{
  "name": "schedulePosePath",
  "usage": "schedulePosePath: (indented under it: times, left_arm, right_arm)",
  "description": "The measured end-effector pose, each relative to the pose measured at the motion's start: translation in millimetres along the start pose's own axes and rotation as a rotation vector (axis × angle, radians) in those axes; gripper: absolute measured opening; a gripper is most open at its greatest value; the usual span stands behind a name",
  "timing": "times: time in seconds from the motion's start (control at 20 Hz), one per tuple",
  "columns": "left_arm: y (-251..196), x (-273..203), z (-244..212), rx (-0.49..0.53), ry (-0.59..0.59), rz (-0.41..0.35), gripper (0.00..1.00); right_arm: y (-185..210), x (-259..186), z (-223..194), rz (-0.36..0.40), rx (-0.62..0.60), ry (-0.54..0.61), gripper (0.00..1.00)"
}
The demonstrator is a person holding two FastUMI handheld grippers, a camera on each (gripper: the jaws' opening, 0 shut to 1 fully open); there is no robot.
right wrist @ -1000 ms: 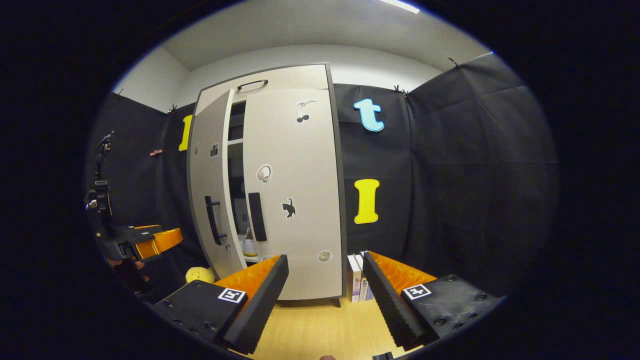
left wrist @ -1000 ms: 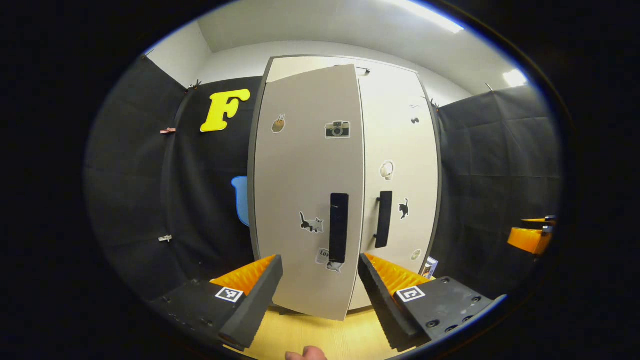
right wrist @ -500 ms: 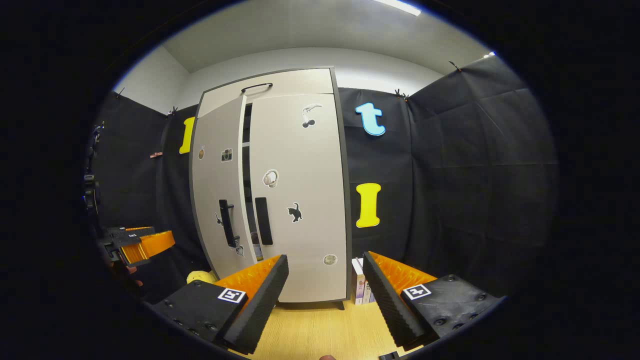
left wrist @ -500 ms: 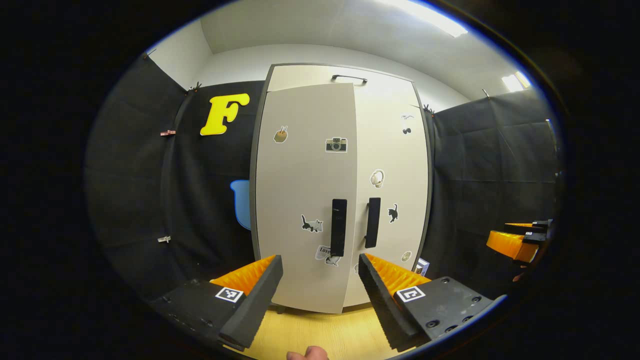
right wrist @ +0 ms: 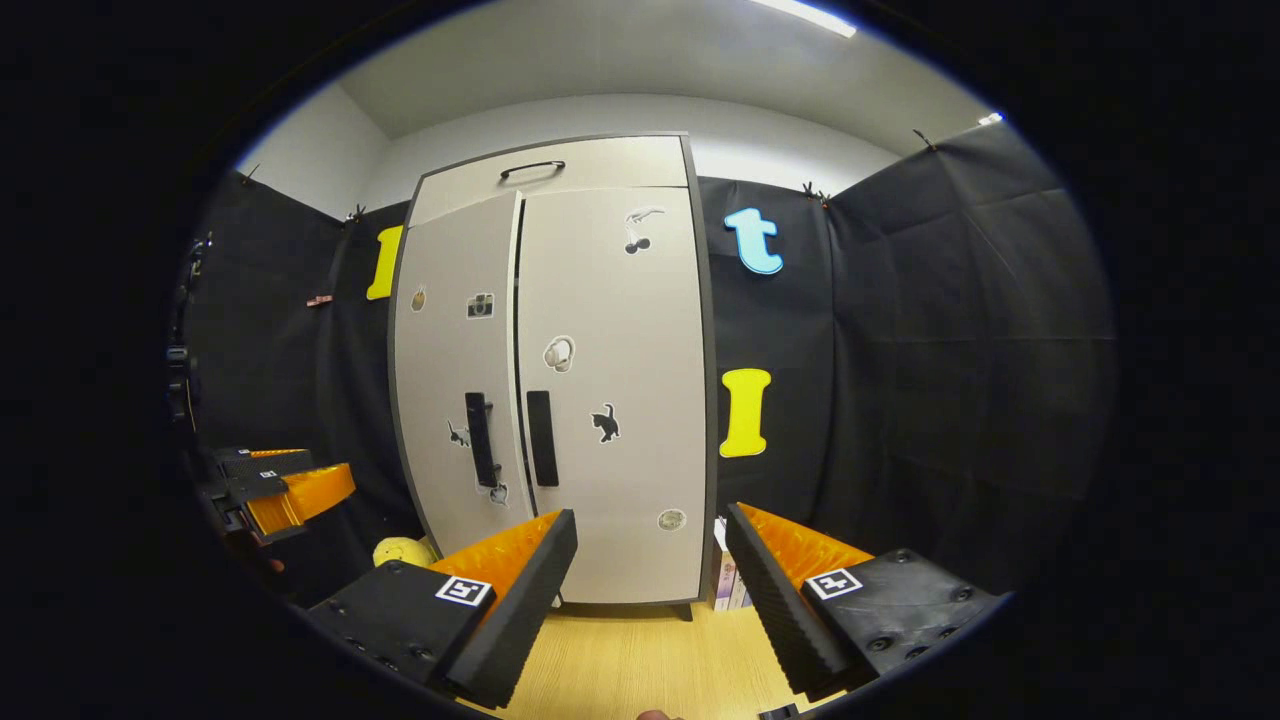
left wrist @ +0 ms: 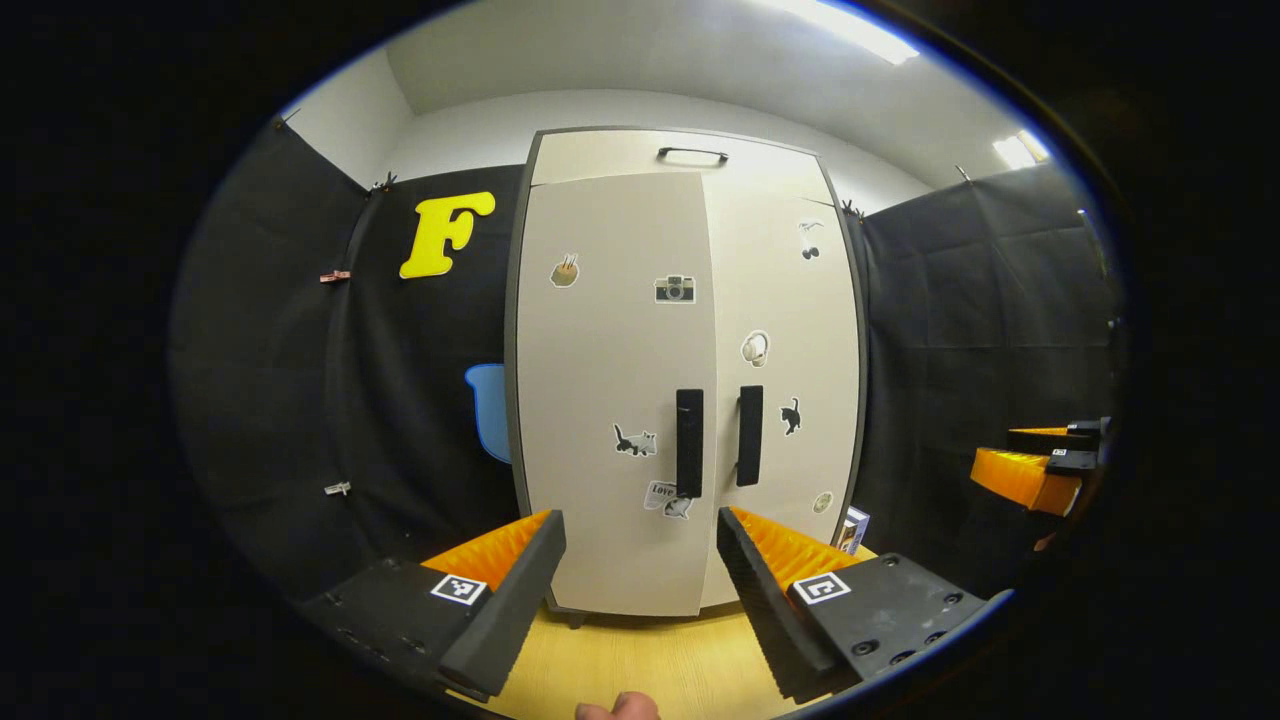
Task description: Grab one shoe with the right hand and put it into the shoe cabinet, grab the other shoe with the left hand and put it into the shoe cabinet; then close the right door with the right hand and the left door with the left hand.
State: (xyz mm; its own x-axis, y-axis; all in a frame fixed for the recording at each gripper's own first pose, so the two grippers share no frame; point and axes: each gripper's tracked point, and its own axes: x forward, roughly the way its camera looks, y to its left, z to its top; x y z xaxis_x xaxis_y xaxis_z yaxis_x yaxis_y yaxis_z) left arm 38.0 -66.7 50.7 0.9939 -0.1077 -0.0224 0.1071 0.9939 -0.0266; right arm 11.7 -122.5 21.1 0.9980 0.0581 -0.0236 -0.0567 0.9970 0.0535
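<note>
Shoe cabinet (left wrist: 690, 380): I am holding both fingers released ahead of its shut-looking doors, gripping nothing, task seemingly complete.

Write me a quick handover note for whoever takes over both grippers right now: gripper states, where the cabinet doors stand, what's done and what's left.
Left gripper: open, holding nothing, facing the shoe cabinet.
Right gripper: open, holding nothing, facing the cabinet too.
Right door: shut.
Left door: looks shut or nearly so; a thin dark seam shows beside it in the right gripper view.
Shoes: presumably inside.
Left: confirm the left door is fully shut.
</note>
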Motion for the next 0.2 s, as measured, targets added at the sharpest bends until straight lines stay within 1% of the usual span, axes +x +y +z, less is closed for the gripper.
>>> schedulePosePath:
  times: [0.2]
  left_arm:
    - [3.9, 2.9, -0.6, -0.008, 0.001, -0.001, 0.95]
  right_arm:
    - [3.0, -0.9, 0.3, 0.012, 0.001, 0.005, 0.98]
